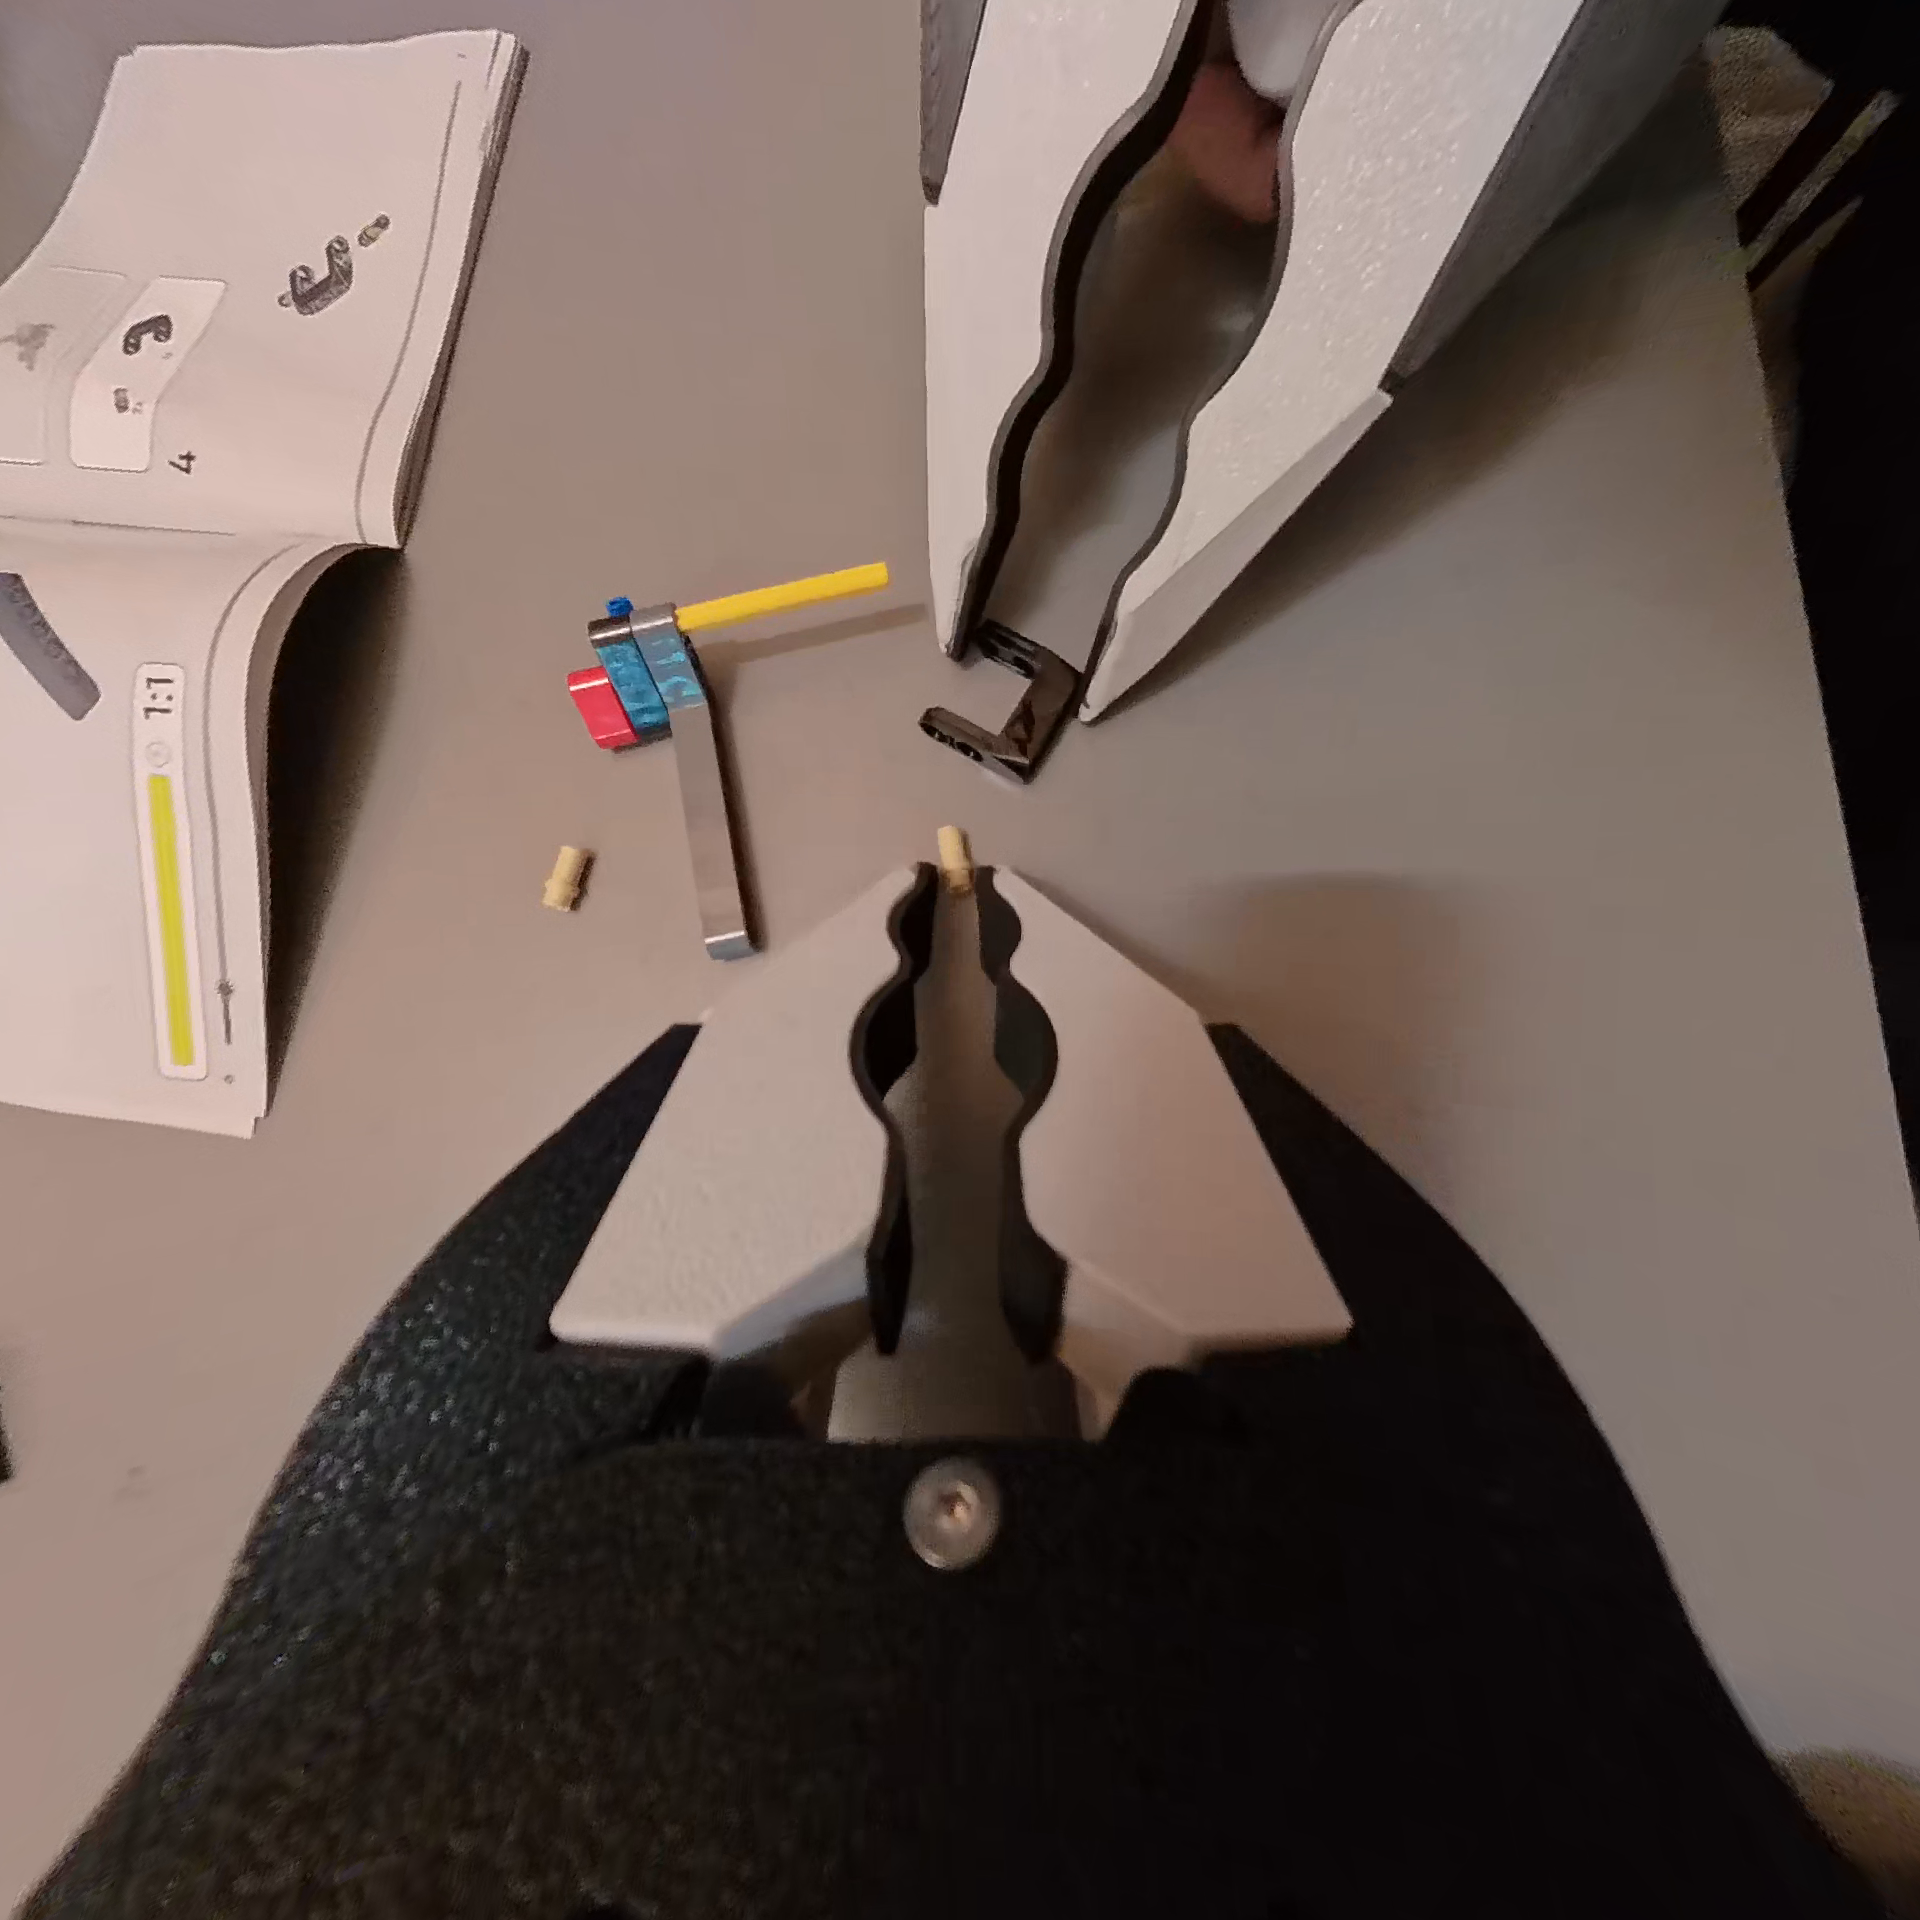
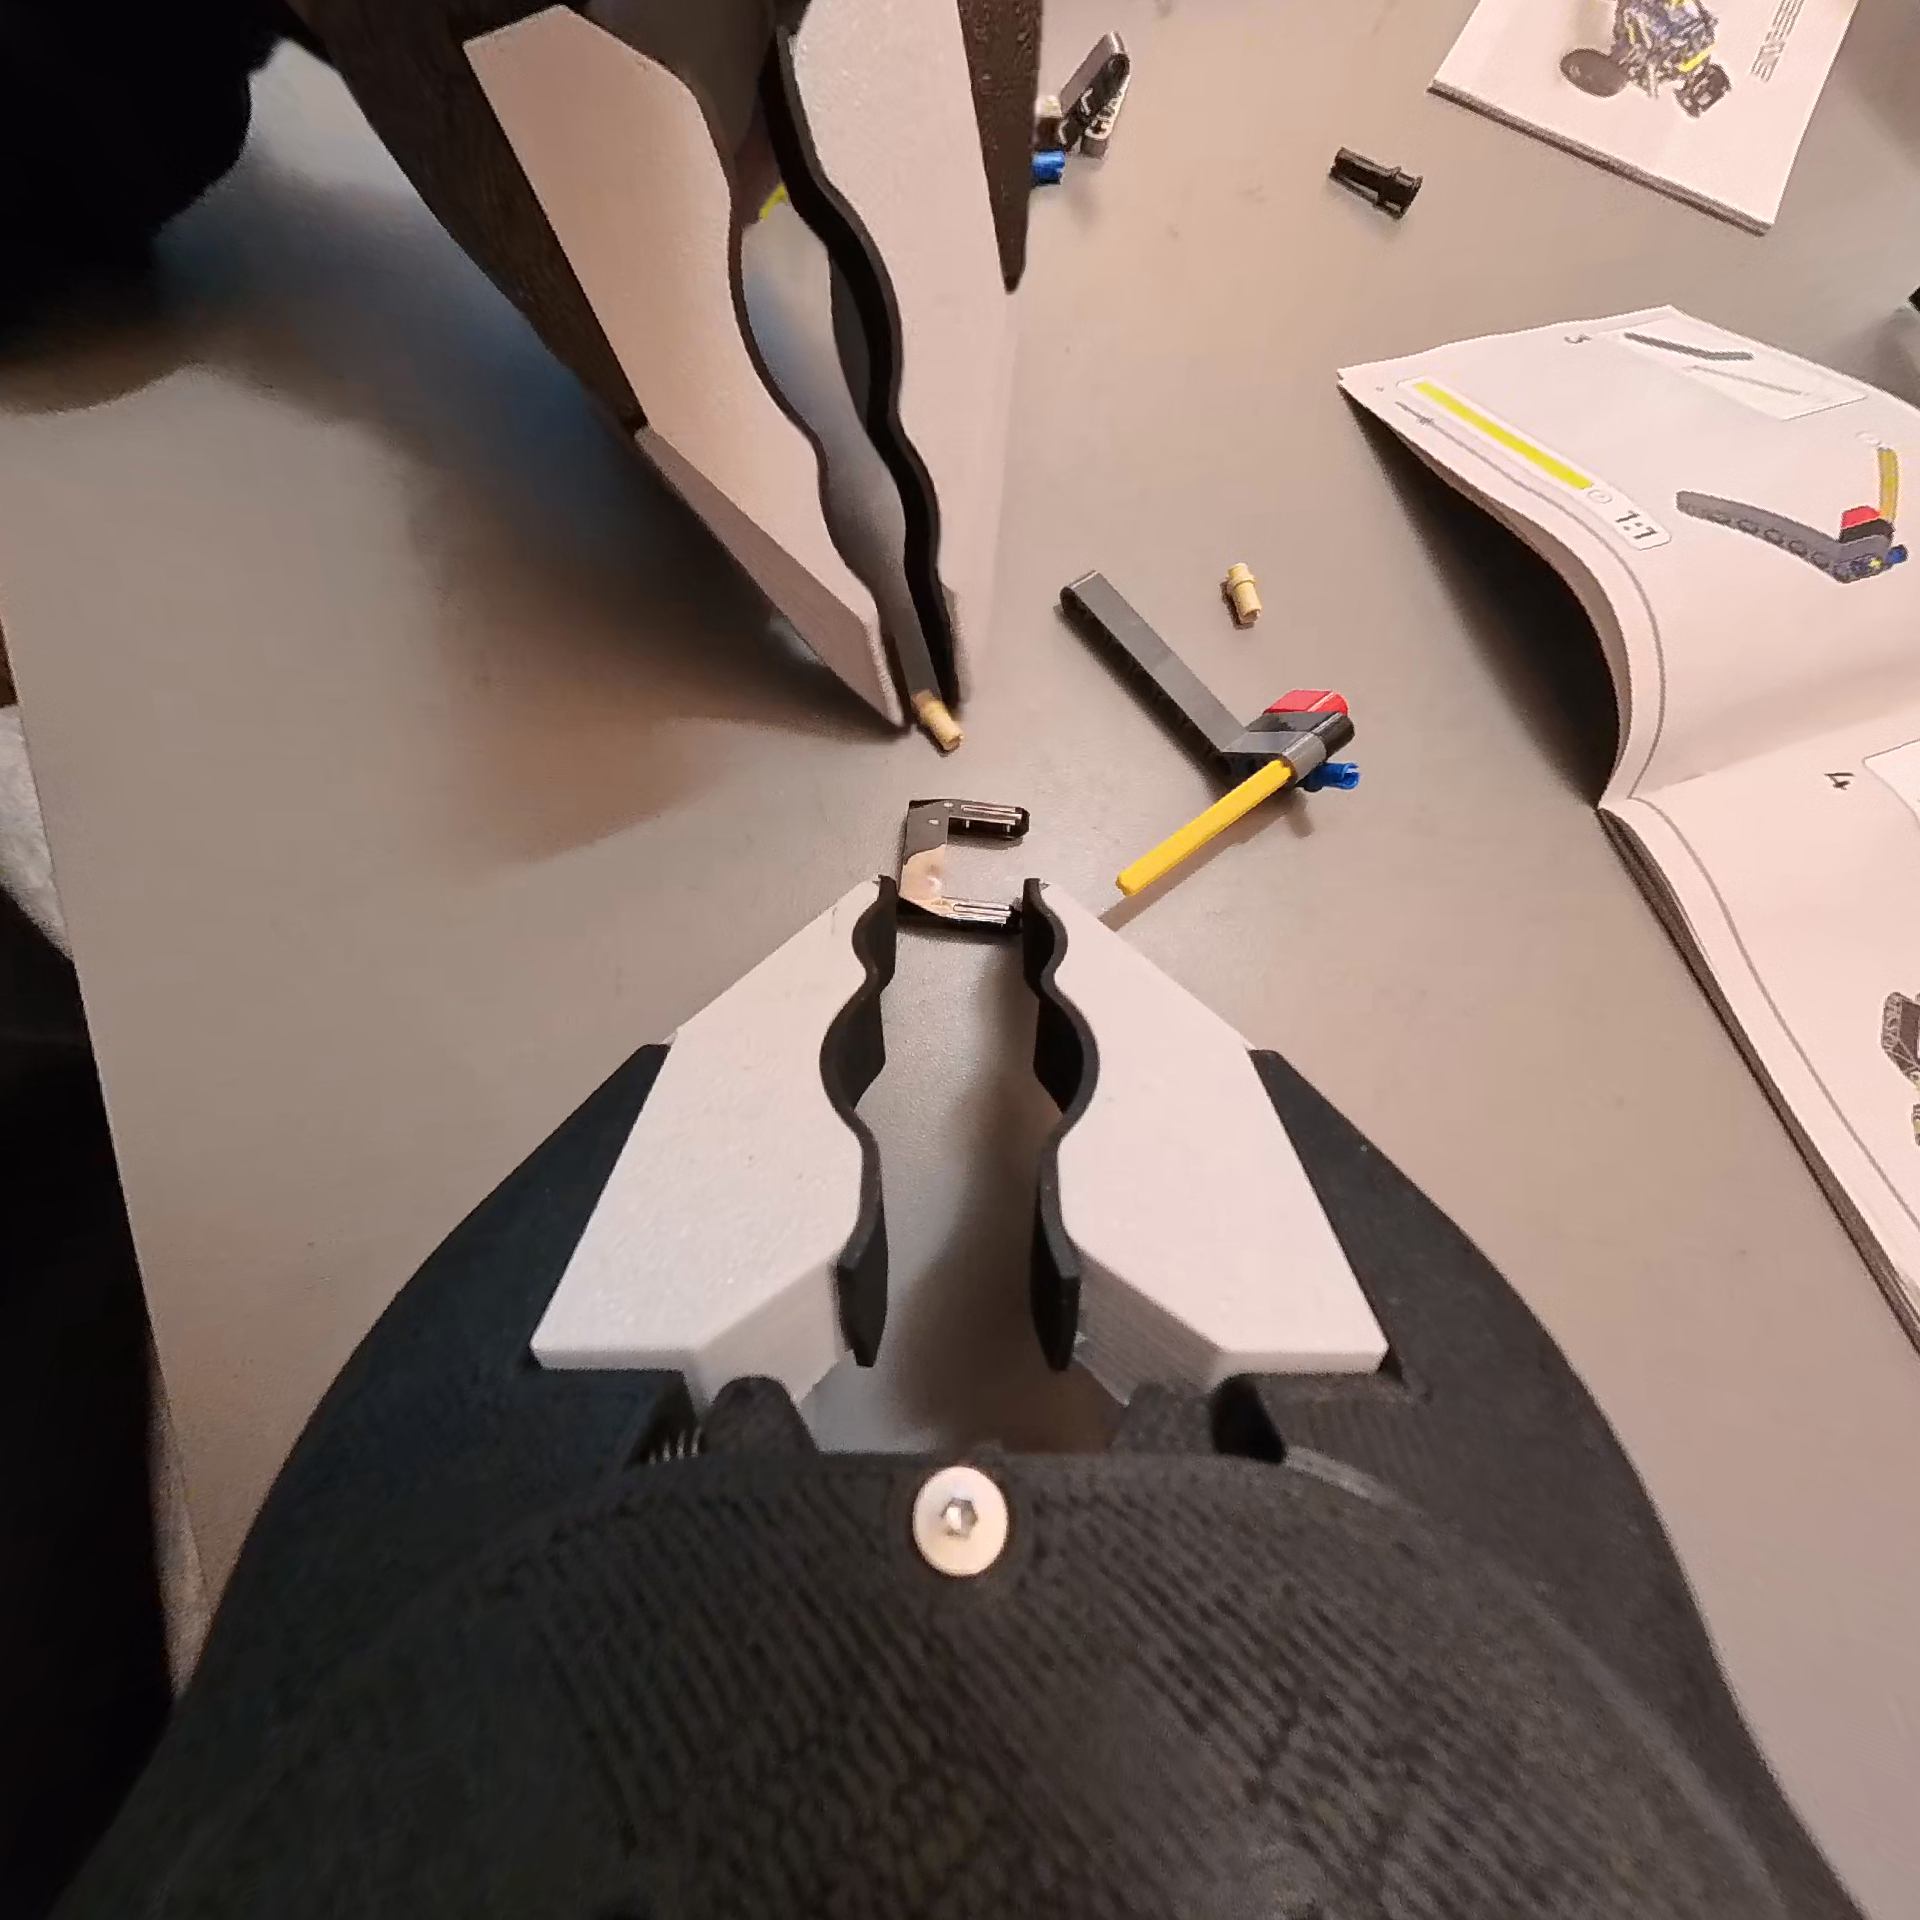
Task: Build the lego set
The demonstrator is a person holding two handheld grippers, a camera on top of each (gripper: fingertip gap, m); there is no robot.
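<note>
My left gripper (image 1: 954, 881) is shut on a small tan pin (image 1: 950, 854) that sticks out past its tips, just above the grey table. My right gripper (image 2: 961, 896) is shut on one arm of a black U-shaped bracket (image 2: 966, 831). In the left wrist view the bracket (image 1: 987, 732) is a short gap beyond the pin, held by the right gripper (image 1: 1023, 675). In the right wrist view the left gripper (image 2: 928, 707) and its pin (image 2: 940, 724) are just beyond the bracket. A partly built assembly (image 1: 665, 686) lies to one side: a grey beam with blue and red pieces and a yellow axle.
A second tan pin (image 1: 566, 878) lies loose beside the grey beam (image 2: 1143, 649). An open instruction booklet (image 1: 208, 416) lies on the table. In the right wrist view a black pin (image 2: 1377, 182), some small parts (image 2: 1086, 99) and another leaflet (image 2: 1642, 94) lie farther off. One gripper's finger ends stand about 4 cm off the other's.
</note>
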